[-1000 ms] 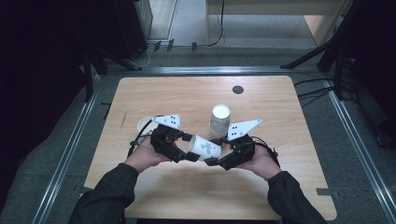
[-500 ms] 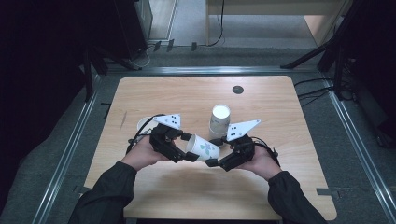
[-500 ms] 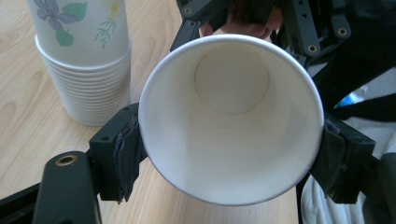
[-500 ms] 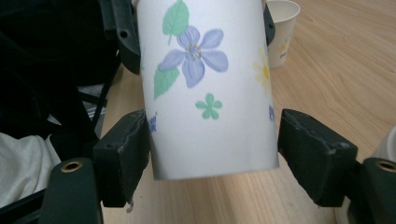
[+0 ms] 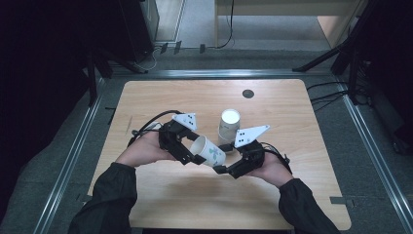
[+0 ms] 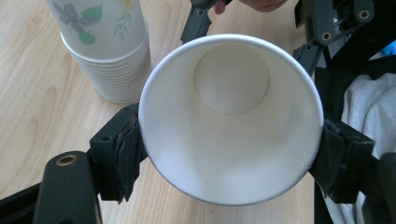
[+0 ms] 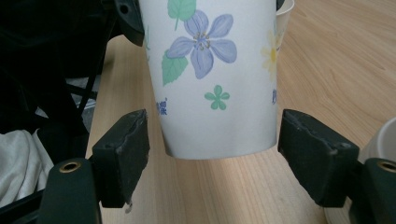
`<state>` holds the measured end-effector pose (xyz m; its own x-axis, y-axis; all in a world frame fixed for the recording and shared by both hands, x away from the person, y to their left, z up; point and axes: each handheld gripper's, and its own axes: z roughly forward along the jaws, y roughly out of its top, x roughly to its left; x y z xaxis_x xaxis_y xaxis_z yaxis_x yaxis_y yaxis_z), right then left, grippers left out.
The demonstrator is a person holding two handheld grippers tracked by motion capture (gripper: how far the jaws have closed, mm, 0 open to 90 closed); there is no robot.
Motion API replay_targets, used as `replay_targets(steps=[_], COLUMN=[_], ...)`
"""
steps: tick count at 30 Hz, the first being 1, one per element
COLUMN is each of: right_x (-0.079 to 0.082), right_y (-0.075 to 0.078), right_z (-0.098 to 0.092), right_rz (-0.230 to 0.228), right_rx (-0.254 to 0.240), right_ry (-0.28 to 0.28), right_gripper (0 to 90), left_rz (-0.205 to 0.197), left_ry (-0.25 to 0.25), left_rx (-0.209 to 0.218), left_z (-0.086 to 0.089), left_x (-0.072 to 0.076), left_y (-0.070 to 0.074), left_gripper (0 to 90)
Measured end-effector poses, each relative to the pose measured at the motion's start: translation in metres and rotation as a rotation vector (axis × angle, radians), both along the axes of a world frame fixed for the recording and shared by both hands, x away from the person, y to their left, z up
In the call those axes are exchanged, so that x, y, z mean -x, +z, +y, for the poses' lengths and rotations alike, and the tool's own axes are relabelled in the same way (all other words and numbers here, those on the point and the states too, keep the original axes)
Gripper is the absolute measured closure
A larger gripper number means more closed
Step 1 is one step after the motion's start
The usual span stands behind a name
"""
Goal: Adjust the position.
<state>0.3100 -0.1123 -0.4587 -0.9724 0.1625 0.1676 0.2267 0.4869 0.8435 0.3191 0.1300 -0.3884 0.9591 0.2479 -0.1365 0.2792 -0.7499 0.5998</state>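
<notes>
Behind the held paper cup (image 5: 208, 150), cup stack (image 5: 228, 125), table (image 5: 302, 112)

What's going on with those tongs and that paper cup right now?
Left tongs clamped on the flowered cup at its rim. Right tongs just opened, pads clear of the cup's base. Stack of cups stands close behind, not blocking.

Left claw (image 5: 191, 153) clamped; right claw (image 5: 225, 158) just spread apart.

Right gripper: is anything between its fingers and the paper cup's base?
Nothing visible. The right gripper has just opened; its fingers flank the paper cup with clear gaps. The left gripper holds the rim.
</notes>
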Motion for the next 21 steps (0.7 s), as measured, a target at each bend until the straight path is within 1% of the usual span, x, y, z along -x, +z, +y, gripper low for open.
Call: replay_targets(steps=[1, 2, 5, 7, 8, 9, 10, 12, 13, 14, 15, 19, 20, 21], right_x=[0.0, 0.0, -0.001, -0.002, -0.001, -0.002, -0.001, -0.002, -0.002, -0.002, -0.002, -0.004, -0.003, -0.003], right_y=[0.0, 0.0, 0.0, 0.0, -0.001, -0.001, -0.002, -0.004, -0.005, -0.006, -0.006, -0.008, -0.009, -0.009], right_z=[0.0, -0.001, -0.001, 0.0, 0.001, 0.002, 0.003, 0.006, 0.007, 0.008, 0.009, 0.013, 0.014, 0.015], right_rz=[0.003, -0.002, -0.002, -0.004, 0.0, -0.008, -0.005, -0.007, -0.002, -0.009, -0.004, -0.007, 0.0, -0.007], right_rx=[0.002, 0.003, -0.004, -0.004, -0.002, 0.002, 0.007, 0.014, 0.021, 0.021, 0.026, 0.034, 0.035, 0.032], right_ry=[-0.005, -0.009, -0.017, -0.015, -0.015, -0.012, -0.011, -0.008, -0.009, -0.011, -0.011, -0.017, -0.015, -0.013], right_gripper=[25.2, 25.2, 25.2, 25.1, 25.1, 25.1, 25.2, 25.1, 25.1, 25.2, 25.2, 27.4, 28.1, 28.9], left_rz=[-0.009, -0.005, -0.011, -0.028, -0.036, -0.042, -0.049, -0.062, -0.061, -0.059, -0.064, -0.067, -0.067, -0.069], left_ry=[-0.003, -0.009, -0.031, -0.048, -0.055, -0.061, -0.067, -0.076, -0.076, -0.077, -0.08, -0.079, -0.079, -0.078], left_rx=[-0.004, -0.011, -0.057, -0.12, -0.142, -0.16, -0.177, -0.189, -0.19, -0.197, -0.204, -0.196, -0.195, -0.196], left_z=[-0.001, -0.003, -0.01, -0.017, -0.02, -0.022, -0.025, -0.028, -0.029, -0.03, -0.03, -0.031, -0.031, -0.032], left_x=[0.0, 0.0, 0.0, -0.001, 0.0, 0.0, 0.0, -0.001, -0.001, -0.001, -0.001, 0.0, 0.0, 0.0], left_y=[0.003, 0.005, 0.008, 0.008, 0.007, 0.006, 0.006, 0.004, 0.004, 0.003, 0.003, 0.001, 0.001, 0.0], left_gripper=[21.6, 21.6, 21.6, 21.7, 21.7, 21.7, 21.6, 21.7, 21.7, 21.7, 21.7, 21.6, 21.6, 21.6])
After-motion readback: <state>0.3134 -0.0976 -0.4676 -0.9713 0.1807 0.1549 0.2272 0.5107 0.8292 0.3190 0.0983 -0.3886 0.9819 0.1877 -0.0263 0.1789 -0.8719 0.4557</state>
